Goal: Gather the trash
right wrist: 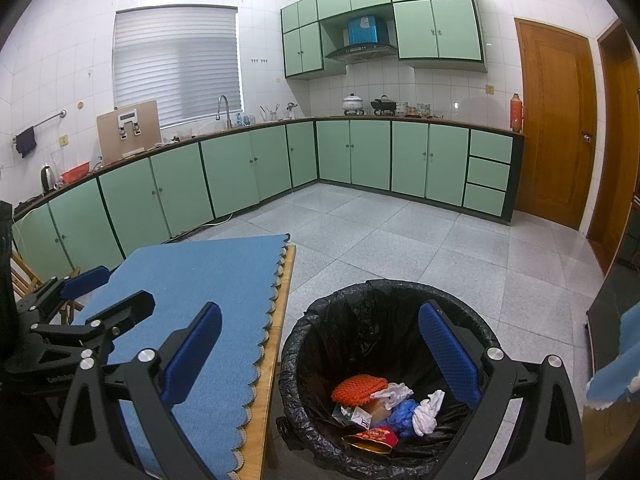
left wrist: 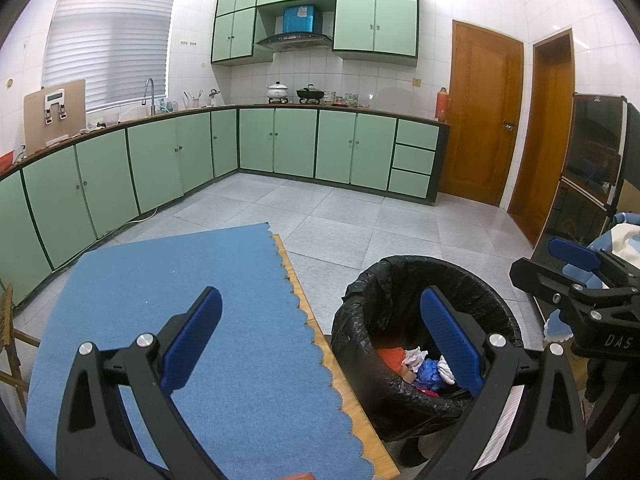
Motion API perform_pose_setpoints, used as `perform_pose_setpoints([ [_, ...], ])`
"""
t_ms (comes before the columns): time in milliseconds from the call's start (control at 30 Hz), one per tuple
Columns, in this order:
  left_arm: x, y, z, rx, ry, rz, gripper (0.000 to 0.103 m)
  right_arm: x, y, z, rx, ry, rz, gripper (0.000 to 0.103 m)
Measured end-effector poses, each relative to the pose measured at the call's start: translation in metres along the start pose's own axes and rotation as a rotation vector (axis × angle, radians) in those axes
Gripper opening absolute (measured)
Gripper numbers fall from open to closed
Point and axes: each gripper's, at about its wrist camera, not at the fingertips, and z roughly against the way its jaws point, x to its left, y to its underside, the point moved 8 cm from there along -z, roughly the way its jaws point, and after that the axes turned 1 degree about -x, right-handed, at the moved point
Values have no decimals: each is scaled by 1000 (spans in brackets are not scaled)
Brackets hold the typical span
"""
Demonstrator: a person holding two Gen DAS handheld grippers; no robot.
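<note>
A glossy black plastic liner [right wrist: 384, 308] lines the round bin; inside lie an orange knitted pad [right wrist: 358, 388], white crumpled tissue [right wrist: 428, 410] and a red-and-gold patterned packet [right wrist: 374, 438], beside a plain blue scallop-edged mat [right wrist: 208, 280]

"How many bins [right wrist: 304, 344] did the views show?"

"One, lined with one black bag [left wrist: 360, 312]. One table [right wrist: 276, 344] stood beside it, under one blue scalloped mat [right wrist: 200, 280]."

"And inside the bin?"

"One orange knitted piece [right wrist: 358, 388], two white crumpled wads [right wrist: 428, 412], one blue crumpled piece [right wrist: 404, 410], one red packet [right wrist: 376, 438], and at least one small carton [right wrist: 378, 410]; the rest was too tangled to count."

"Grippers?"

"Two: the left gripper [left wrist: 320, 344] and the right gripper [right wrist: 320, 350], each with two blue fingers [right wrist: 450, 354]."

"Around the room?"

"Two wooden doors [left wrist: 484, 116], one window blind [right wrist: 176, 64], one faucet [right wrist: 224, 110], one range hood [left wrist: 294, 40], two pots [right wrist: 353, 103] on the stove and three drawers [right wrist: 488, 172]."
</note>
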Motion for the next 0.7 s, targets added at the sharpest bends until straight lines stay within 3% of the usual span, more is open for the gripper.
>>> perform_pose_setpoints([
  [700, 1, 0, 0, 1, -2, -1, 97, 0, 0, 0, 0, 0, 0, 97],
])
